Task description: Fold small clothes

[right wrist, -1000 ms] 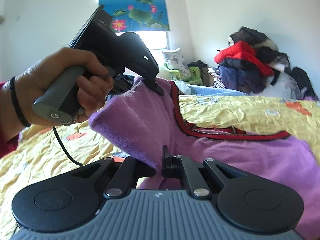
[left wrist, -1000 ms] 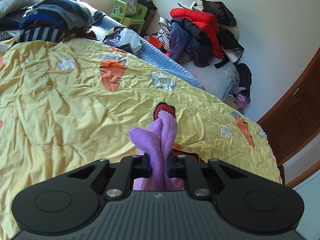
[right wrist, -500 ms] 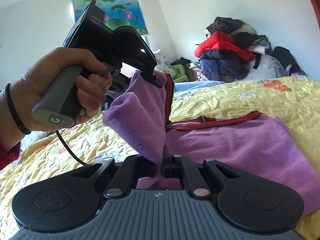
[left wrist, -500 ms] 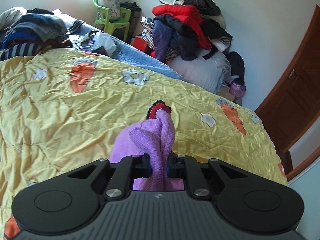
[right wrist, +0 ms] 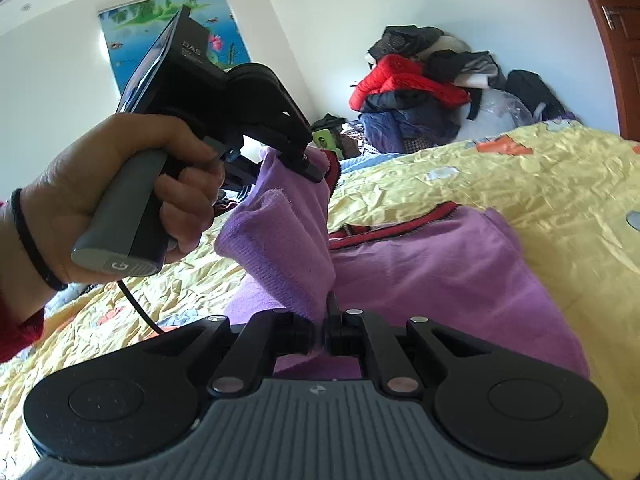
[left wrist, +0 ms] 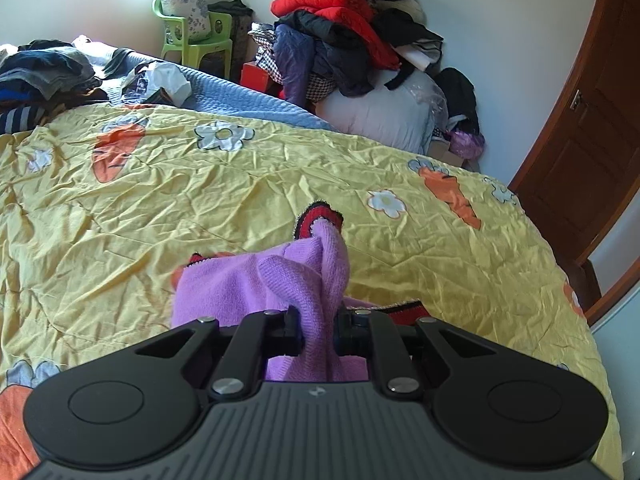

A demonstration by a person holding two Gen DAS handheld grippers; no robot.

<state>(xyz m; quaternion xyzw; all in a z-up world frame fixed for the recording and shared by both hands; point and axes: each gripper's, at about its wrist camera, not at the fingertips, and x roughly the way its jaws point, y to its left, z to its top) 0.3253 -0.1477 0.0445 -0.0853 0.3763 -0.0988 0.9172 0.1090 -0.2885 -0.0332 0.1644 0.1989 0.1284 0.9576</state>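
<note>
A small purple knit garment (right wrist: 432, 272) with red and black trim lies partly spread on the yellow carrot-print bedspread (left wrist: 160, 208). My left gripper (left wrist: 318, 330) is shut on a bunched fold of the purple garment (left wrist: 288, 280), held a little above the bed. My right gripper (right wrist: 319, 330) is shut on another edge of the same garment. In the right wrist view the left gripper (right wrist: 310, 166) hangs above and to the left, gripped by a hand (right wrist: 120, 184), with the cloth stretched between the two grippers.
A heap of coats and jackets (left wrist: 348, 36) sits on a pale bundle beyond the bed's far side. A green plastic chair (left wrist: 192, 36) stands by the window. More clothes (left wrist: 44, 72) lie at the bed's far left. A brown door (left wrist: 592, 140) is on the right.
Both grippers have carried the garment's lifted edge sideways over the bed. More of its flat purple body now shows in both views. Both grips hold unchanged.
</note>
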